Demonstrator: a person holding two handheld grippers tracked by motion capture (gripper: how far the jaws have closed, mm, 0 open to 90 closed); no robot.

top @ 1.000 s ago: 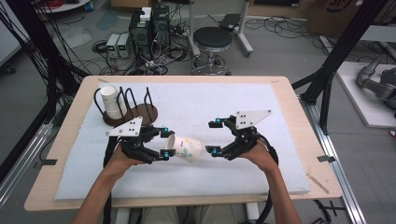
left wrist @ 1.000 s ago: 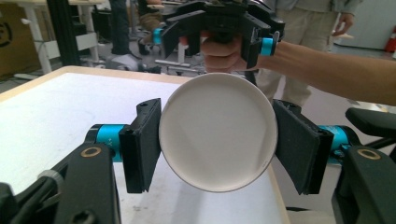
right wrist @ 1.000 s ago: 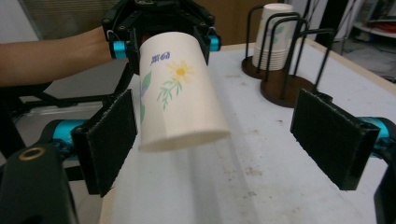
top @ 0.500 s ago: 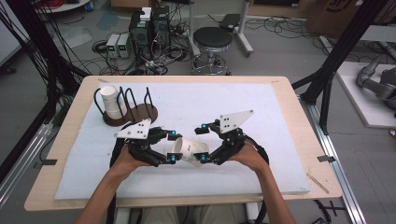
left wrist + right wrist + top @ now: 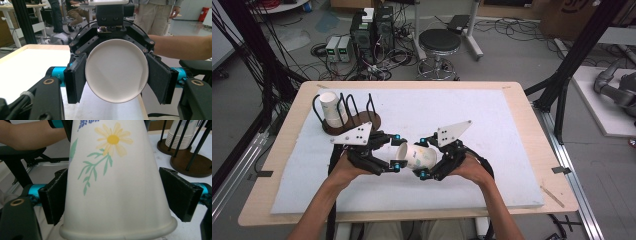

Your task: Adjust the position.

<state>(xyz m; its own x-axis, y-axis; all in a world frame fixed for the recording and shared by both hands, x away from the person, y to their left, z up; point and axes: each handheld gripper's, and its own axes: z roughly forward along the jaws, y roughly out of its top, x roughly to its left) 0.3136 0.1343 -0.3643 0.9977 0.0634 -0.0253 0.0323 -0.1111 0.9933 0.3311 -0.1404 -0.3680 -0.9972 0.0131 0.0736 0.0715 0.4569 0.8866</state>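
A white paper cup [image 5: 419, 156] printed with a yellow flower [image 5: 113, 138] lies on its side above the mat, between my two grippers. My left gripper [image 5: 395, 152] is shut on its narrow bottom end, and that round white bottom [image 5: 116, 70] faces its camera between the pads [image 5: 75, 77]. My right gripper [image 5: 423, 157] comes from the opposite side with its jaws on either side of the cup's wide rim end [image 5: 117, 230]. Its left pad [image 5: 53, 200] sits against the cup wall. A thin gap shows at the right pad [image 5: 180, 195], so I read that gripper as open.
A dark wooden rack [image 5: 362, 122] with black wire hoops stands at the mat's back left and holds a stack of cups [image 5: 329, 107]. The white mat [image 5: 492, 130] stretches to the right. A stool [image 5: 439, 42] and computers sit on the floor beyond the table.
My right gripper has moved left toward the cup, and its jaws now stand around the rim end. The left gripper has kept hold of the cup and barely moved.
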